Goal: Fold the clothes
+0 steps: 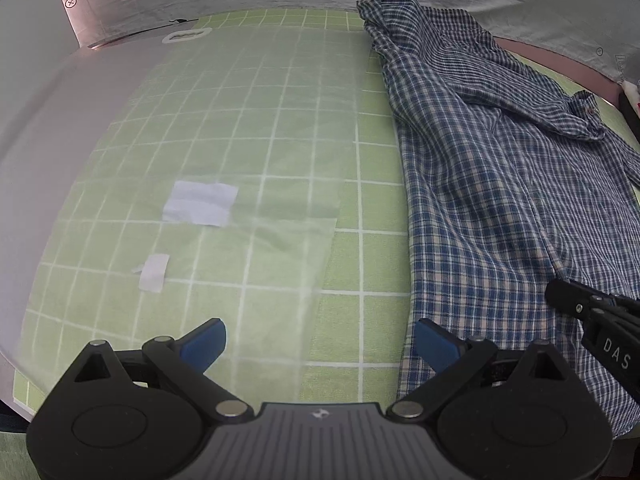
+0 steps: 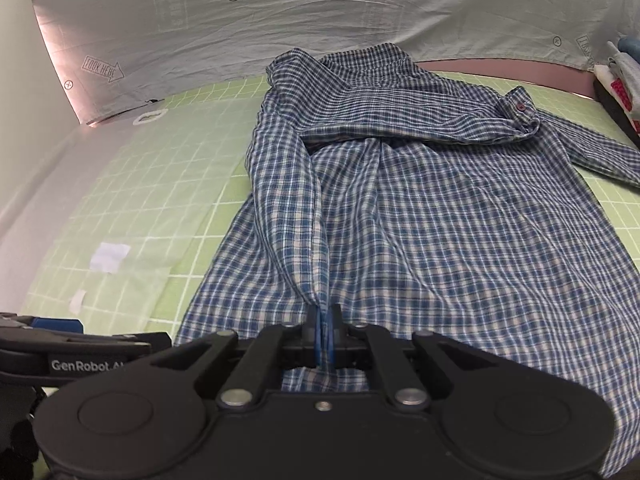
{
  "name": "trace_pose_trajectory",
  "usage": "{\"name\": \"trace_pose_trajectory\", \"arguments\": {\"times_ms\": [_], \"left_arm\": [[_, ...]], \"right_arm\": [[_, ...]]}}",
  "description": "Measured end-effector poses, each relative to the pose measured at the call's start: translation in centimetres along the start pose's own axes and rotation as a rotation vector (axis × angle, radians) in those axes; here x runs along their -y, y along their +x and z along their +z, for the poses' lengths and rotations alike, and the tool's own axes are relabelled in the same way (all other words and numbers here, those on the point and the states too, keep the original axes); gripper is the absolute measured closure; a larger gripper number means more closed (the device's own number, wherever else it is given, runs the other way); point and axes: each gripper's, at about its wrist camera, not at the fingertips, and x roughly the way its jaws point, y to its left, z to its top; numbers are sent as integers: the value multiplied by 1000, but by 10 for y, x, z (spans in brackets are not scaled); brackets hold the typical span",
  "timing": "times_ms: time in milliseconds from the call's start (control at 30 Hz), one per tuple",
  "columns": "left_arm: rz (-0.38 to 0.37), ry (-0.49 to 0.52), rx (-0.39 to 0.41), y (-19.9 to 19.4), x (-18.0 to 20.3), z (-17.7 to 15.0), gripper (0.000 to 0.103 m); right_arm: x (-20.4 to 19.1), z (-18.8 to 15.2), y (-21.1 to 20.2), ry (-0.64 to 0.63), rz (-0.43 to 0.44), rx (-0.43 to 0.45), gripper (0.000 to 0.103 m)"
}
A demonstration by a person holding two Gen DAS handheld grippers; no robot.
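A blue and white checked shirt (image 2: 440, 216) lies spread on a green grid mat (image 2: 168, 168), its collar at the far end and one cuffed sleeve folded across the upper part. My right gripper (image 2: 323, 332) is shut on a pinched ridge of the shirt's cloth near its lower edge, the fold rising from the pads toward the collar. In the left wrist view the shirt (image 1: 492, 184) fills the right side. My left gripper (image 1: 320, 346) is open over the mat (image 1: 248, 152) beside the shirt's left edge, with nothing between its blue pads (image 1: 204, 344).
A translucent plastic sheet (image 1: 224, 140) with white paper labels (image 1: 200, 203) covers the mat's left part. A grey printed cloth (image 2: 280, 12) hangs behind the mat. The right gripper's body (image 1: 600, 332) shows at the left view's right edge. Some objects (image 2: 620, 76) sit far right.
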Motion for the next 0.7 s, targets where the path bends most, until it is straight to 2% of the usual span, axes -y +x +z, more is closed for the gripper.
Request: {"name": "trace_pose_trajectory", "arguments": {"times_ms": [133,300,400,467,533,700], "left_arm": [[27,-18,-17,4,0,1,3],[52,-35,-12,4,3,7,3],[65,-54,3,3,6,16,3],[75,-60,12,2,11,23,3],[81,-66,17,4,17,30,3],[89,-79,24,13,34,49,3]], "right_arm": [[2,-5,15,-28,-6,-45,99],[3,-9,27,-54,-3,-102,94],[8,-3,25,-46,32,-116,82],[17,3,20,-17,72,-106,72],[27,11,13,9,109,-76,67],[58,37,3,45,97,7,64]]}}
